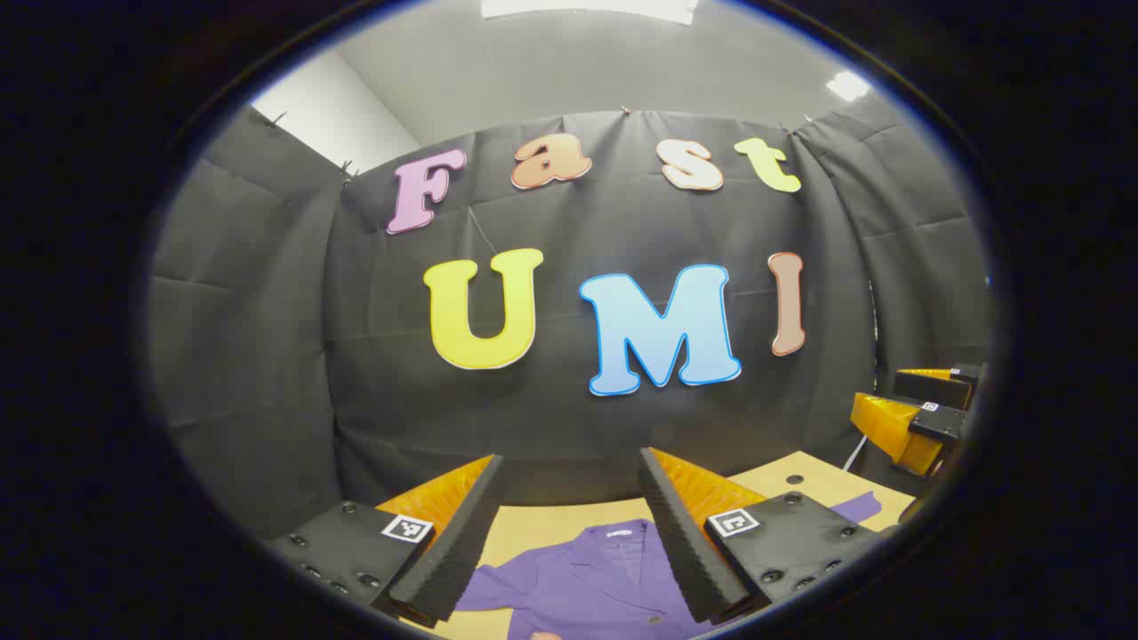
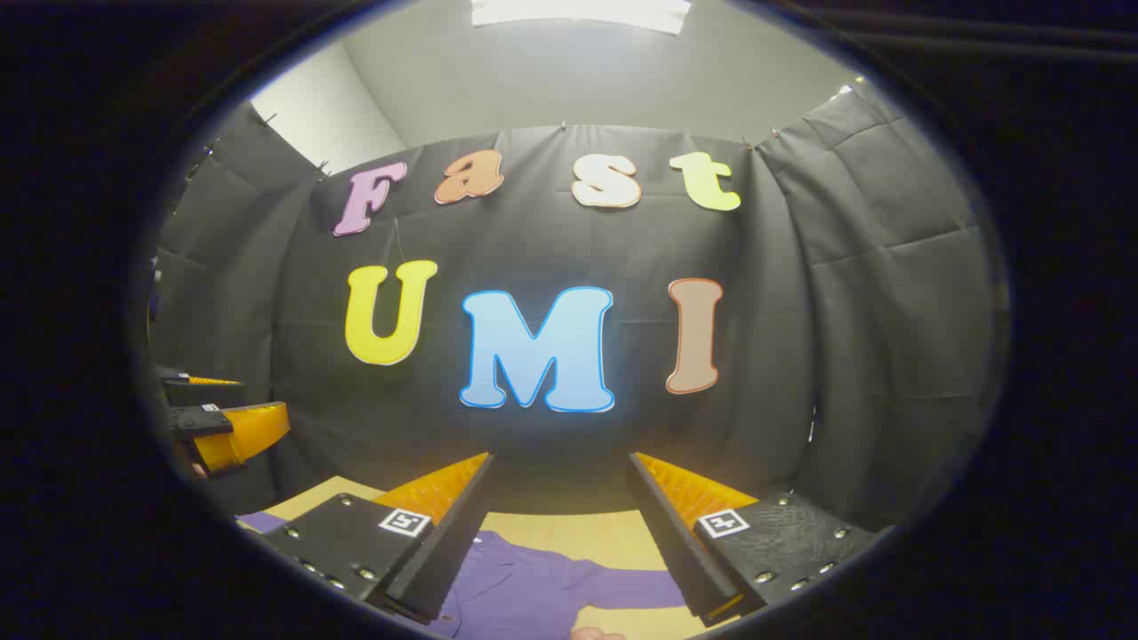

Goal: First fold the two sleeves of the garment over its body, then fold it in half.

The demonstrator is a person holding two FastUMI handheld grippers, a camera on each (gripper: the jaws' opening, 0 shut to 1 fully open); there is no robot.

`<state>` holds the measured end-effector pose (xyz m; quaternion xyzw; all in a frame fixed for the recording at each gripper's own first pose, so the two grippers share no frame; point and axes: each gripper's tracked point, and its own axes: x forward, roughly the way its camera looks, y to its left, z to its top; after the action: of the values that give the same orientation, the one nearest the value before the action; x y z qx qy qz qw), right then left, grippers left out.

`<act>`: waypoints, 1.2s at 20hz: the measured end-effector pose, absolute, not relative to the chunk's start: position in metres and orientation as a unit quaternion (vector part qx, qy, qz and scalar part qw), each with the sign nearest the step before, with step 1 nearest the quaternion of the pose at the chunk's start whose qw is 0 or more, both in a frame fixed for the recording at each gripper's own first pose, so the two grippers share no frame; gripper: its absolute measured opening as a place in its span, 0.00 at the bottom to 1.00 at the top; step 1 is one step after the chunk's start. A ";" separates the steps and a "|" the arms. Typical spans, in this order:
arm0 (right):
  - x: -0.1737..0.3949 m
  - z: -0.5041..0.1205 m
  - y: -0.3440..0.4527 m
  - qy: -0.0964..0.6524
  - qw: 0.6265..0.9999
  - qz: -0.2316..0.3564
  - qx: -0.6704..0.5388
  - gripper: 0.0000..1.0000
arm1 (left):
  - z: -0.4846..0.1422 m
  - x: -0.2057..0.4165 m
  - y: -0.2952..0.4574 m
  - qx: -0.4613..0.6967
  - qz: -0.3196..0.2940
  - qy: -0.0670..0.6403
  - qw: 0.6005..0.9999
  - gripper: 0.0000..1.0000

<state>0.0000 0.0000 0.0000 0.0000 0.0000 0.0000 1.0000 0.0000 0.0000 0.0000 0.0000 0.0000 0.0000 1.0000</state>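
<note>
Hovering above the table, both grippers sit with their fingers spread apart and nothing between them. The left gripper looks down toward the purple garment, which lies flat at the bottom centre of the left gripper view, directly below and just ahead of its fingers. The collar points away from the camera, toward the booth wall, so the garment's long axis appears to run from the bottom of the frame toward the back. One sleeve stretches off toward the lower right of that view.

In the right gripper view, the right gripper hangs over the same garment, with a sleeve running rightward under its right finger. That gripper seems nearer this sleeve. The left gripper appears at the left edge.
</note>
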 end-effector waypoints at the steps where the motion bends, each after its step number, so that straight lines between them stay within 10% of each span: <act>1: 0.001 0.000 0.000 0.000 1.000 0.000 0.000 0.93 | -0.001 0.000 0.000 0.001 0.001 0.000 1.000 0.97; 24: 0.025 -0.122 -0.146 0.108 0.985 -0.135 0.004 0.94 | -0.006 -0.004 0.004 0.018 0.029 0.007 0.999 0.97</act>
<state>0.0247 -0.1460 -0.1218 0.0044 0.1082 -0.1350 0.9849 -0.0043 0.0035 -0.0056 0.0177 0.0067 0.0289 0.9994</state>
